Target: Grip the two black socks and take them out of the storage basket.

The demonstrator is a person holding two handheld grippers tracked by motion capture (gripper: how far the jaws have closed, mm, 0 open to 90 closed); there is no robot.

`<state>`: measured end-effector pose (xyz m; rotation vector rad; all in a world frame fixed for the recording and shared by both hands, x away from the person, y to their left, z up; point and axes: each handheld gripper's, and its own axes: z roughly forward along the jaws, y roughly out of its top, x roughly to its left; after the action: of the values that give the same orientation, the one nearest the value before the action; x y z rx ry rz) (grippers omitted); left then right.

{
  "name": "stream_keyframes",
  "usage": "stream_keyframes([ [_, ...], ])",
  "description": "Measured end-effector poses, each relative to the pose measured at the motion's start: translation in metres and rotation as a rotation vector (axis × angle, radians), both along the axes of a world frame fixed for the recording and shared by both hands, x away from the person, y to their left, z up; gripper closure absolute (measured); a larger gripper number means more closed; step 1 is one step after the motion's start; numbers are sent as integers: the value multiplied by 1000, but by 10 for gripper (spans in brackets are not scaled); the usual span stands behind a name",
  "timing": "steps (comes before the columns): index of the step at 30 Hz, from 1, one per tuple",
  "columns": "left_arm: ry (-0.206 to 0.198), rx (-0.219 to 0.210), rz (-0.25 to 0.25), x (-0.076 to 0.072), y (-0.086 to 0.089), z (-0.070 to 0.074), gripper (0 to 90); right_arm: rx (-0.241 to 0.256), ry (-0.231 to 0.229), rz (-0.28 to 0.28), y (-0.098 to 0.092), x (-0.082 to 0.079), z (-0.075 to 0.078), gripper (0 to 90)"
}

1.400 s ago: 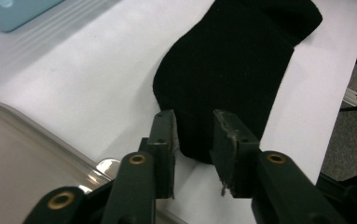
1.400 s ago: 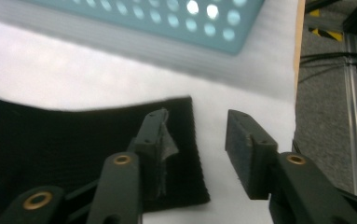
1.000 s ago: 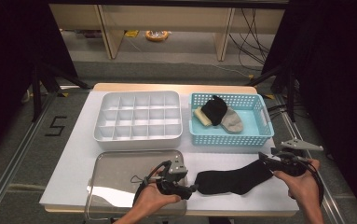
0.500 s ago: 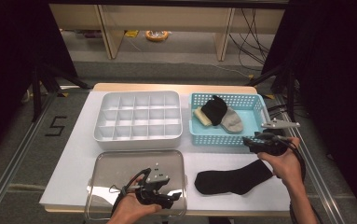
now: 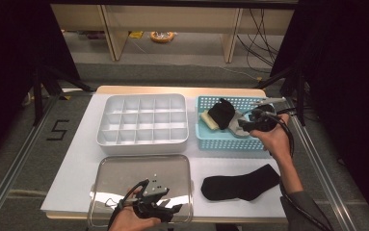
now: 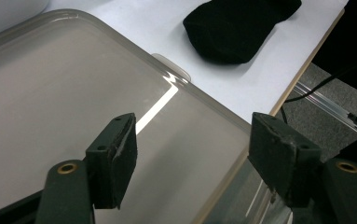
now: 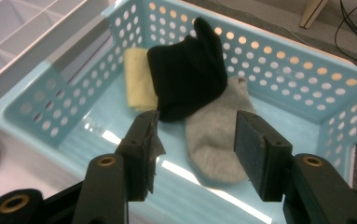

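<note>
high view first: right gripper (image 5: 247,122) hangs over the perforated light blue plastic basket (image 5: 206,138), left gripper (image 5: 159,210) low over the shiny metal tray (image 5: 119,168), and a long black sock (image 5: 242,183) lies flat on the white table (image 5: 85,154). left gripper view: jaws spread wide, nothing between them. right gripper view: jaws spread above the grey sock (image 7: 213,135), which sits in the basket touching a folded black sock (image 7: 188,70) and a pale yellow sock (image 7: 139,84).

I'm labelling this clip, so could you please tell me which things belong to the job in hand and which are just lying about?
In the job:
right gripper, open over the basket
grey sock
black sock in basket
yellow sock

Lying about:
divider box
tray, with the left gripper open above it
black sock on table
</note>
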<state>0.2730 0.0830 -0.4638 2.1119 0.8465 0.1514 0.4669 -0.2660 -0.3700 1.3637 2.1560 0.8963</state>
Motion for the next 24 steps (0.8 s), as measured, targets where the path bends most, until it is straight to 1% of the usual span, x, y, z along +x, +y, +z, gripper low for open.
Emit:
stream_keyframes([
  [1, -1, -2, -2, -1, 1, 0, 318, -5, 21, 1, 1, 5, 1, 520],
  [2, -7, 13, 3, -2, 2, 0, 315, -10, 4, 6, 1, 13, 0, 525],
  [3, -9, -8, -2, -2, 2, 0, 314, -15, 24, 3, 2, 18, 0, 529],
  [4, 2, -6, 11, -3, 3, 1, 314, -19, 23, 3, 3, 24, -1, 533],
  [5, 1, -1, 9, -3, 4, 1, 313, -26, 35, 0, 4, 30, -3, 538],
  [6, -9, 10, 8, -3, 6, 1, 312, -22, 47, -14, 5, 35, -5, 538],
  [7, -7, 10, 0, -4, 7, 2, 311, -32, 45, -13, 5, 41, -7, 538],
  [8, -6, -11, 0, -5, 7, 2, 310, -24, 71, -34, 8, 46, -9, 539],
  [9, -3, 1, 1, -5, 8, 2, 309, -45, 66, -18, 7, 52, -11, 539],
  [10, 0, 1, 4, -6, 9, 1, 307, -32, 82, -43, 11, 56, -13, 539],
  [11, 9, -6, 9, -6, 9, 1, 306, -37, 81, -35, 11, 61, -15, 539],
  [12, 1, -1, 5, -6, 9, 1, 304, -36, 90, -48, 13, 64, -17, 539],
  [13, -4, 14, 7, -5, 10, 0, 303, -41, 93, -52, 15, 68, -19, 538],
  [14, -3, 12, 3, -5, 11, 1, 303, -52, 95, -42, 15, 73, -19, 536],
  [15, -6, 7, 8, -4, 11, 1, 302, -56, 93, -43, 16, 77, -20, 535],
  [16, -9, 12, 11, -4, 12, 1, 301, -31, 109, -78, 20, 78, -21, 536],
  [17, -6, 18, 8, -4, 13, 1, 300, -48, 99, -57, 19, 84, -22, 537],
  [18, -2, 9, 2, -4, 13, 2, 300, -55, 103, -65, 19, 87, -23, 536],
  [19, -7, 15, 2, -4, 13, 2, 300, -47, 120, -92, 22, 90, -23, 537],
  [20, -8, 15, 6, -4, 13, 2, 300, -64, 107, -83, 20, 94, -24, 537],
  [21, -4, 7, -5, -5, 13, 3, 300, -67, 103, -83, 21, 97, -25, 542],
  [23, -4, -14, 12, -6, 11, 3, 300, -73, 110, -83, 24, 102, -29, 545],
  [24, 4, -4, 4, -6, 12, 4, 300, -88, 114, -75, 26, 104, -32, 553],
])
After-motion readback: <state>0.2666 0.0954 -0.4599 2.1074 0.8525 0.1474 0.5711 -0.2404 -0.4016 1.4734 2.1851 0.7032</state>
